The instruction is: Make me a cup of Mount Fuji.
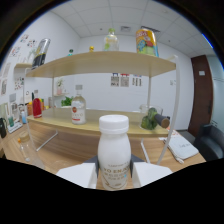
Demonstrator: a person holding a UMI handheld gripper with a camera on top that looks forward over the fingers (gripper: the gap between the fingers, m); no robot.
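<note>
An office room set up as a drinks station: white walls and a panelled ceiling (125, 15) enclose a two-tier wooden shelf (100, 62) stocked with bottles, a clear bottle (78, 107) and a carton (146, 41) among them. Behind the shelf, small papers (124, 80) are pinned to the wall. To the shelf's right stand a dark wooden door (202, 95) and a black chair (211, 140).
</note>
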